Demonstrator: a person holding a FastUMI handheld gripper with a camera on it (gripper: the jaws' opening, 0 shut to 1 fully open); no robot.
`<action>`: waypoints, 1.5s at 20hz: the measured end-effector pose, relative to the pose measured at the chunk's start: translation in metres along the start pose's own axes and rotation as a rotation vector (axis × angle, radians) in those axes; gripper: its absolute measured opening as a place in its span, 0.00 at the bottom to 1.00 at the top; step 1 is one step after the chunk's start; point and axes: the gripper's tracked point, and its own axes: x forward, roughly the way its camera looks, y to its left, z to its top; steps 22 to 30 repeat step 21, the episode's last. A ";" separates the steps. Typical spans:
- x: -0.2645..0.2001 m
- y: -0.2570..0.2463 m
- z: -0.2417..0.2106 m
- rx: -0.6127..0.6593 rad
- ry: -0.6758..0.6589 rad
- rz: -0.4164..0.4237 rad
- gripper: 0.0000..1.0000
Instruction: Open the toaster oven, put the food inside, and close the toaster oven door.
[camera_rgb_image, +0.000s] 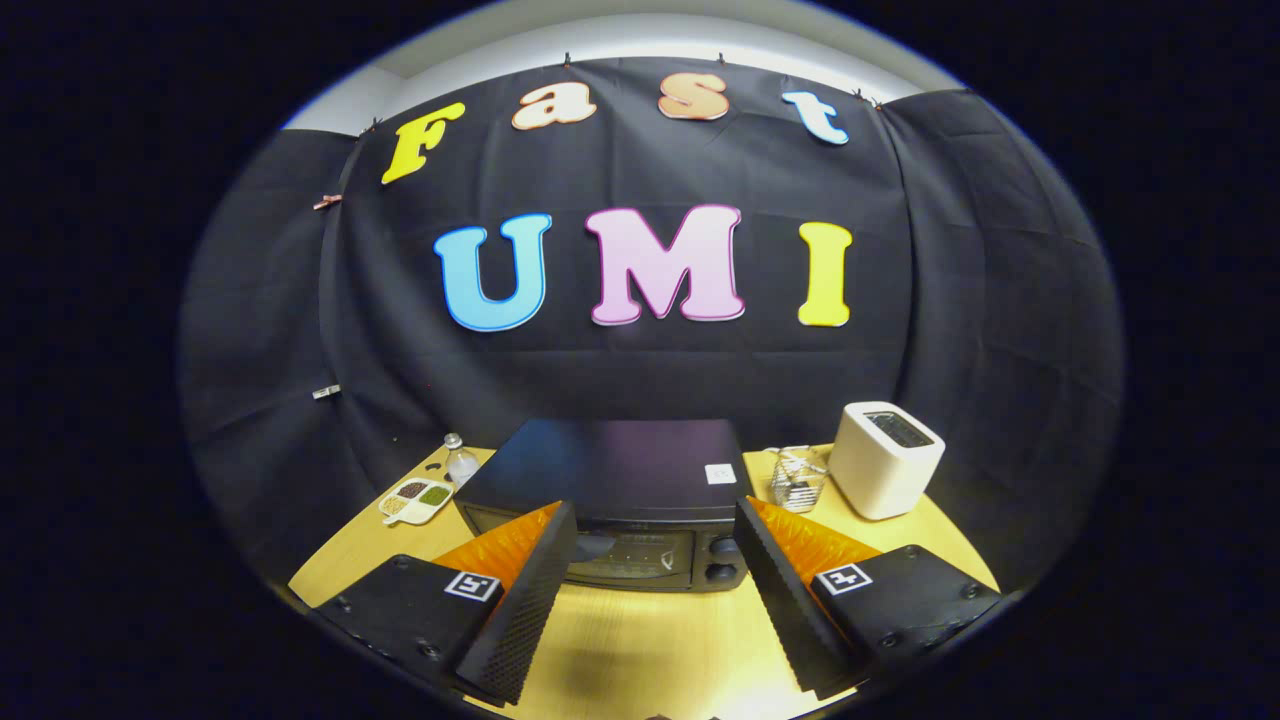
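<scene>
While my hand-held gripper (655, 545) hovers above the wooden worktop (640, 640), its two fingers stand spread wide with nothing between them but bare wood and the front of the toaster oven (610, 480). That black toaster oven sits just ahead of my fingertips, centred between them, its door up and shut and its knobs (722, 560) at the right end of the front, close to my right finger. A small white sticker (720, 473) lies on its dark top. Beyond my left finger and to the left of the oven rests a white divided dish (415, 500) holding small portions of food, and just behind it stands a small clear bottle (460, 460). Beyond my right finger, to the right of the oven, stands a wire basket (798, 478), and next to it, further right, a white slot toaster (885, 458), upright on the worktop.
</scene>
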 end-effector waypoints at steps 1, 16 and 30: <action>-0.009 -0.007 0.008 -0.012 -0.027 -0.009 0.98; -0.055 -0.056 0.043 -0.023 -0.111 -0.007 0.98; -0.049 -0.033 0.047 -0.037 -0.120 0.075 0.98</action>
